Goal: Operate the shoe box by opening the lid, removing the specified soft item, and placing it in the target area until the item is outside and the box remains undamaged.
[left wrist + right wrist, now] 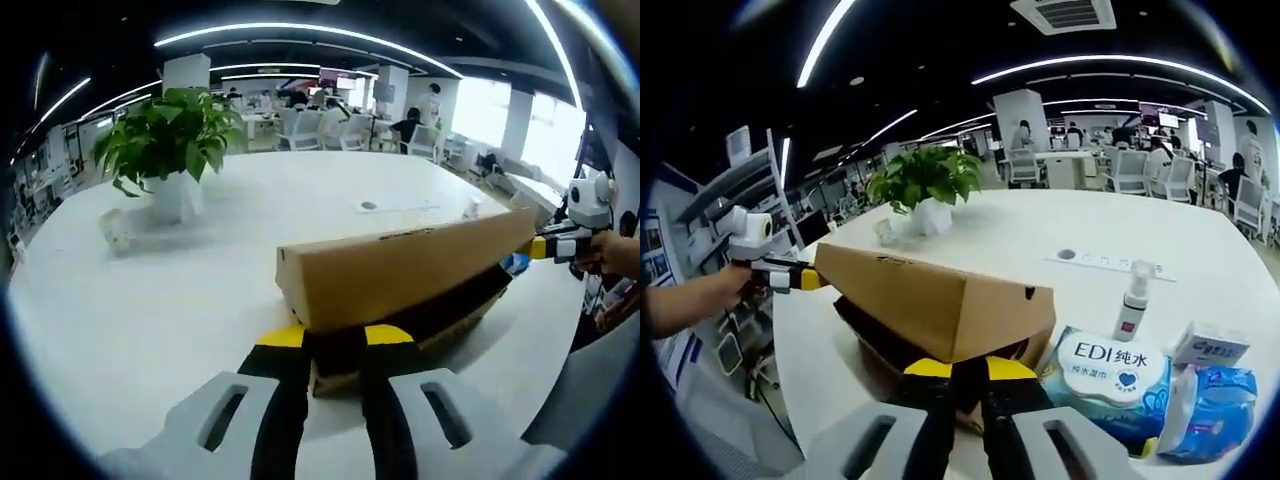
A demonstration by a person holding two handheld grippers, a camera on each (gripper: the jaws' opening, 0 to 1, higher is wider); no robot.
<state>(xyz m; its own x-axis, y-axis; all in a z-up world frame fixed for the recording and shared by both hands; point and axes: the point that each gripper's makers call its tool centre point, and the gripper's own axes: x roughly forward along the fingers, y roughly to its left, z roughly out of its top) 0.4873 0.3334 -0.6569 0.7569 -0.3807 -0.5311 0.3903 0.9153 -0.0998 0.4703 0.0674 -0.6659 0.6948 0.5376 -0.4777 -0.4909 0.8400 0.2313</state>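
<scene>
Left gripper [335, 345] and right gripper [970, 375], jaws nearly closed, each pinch the raised lid [400, 265] at opposite ends of one brown cardboard shoe box [440, 315] on the white table [150, 300]. Beside the box lie one wipes pack [1110, 375], one pump bottle [1132, 300] and one small carton [1210, 345]; one potted plant [170, 140] stands well apart.

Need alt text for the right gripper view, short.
A cardboard shoe box on a white table, its lid raised, with the right gripper at its near end and the left gripper at the far end. Wipes pack, spray bottle at right.
</scene>
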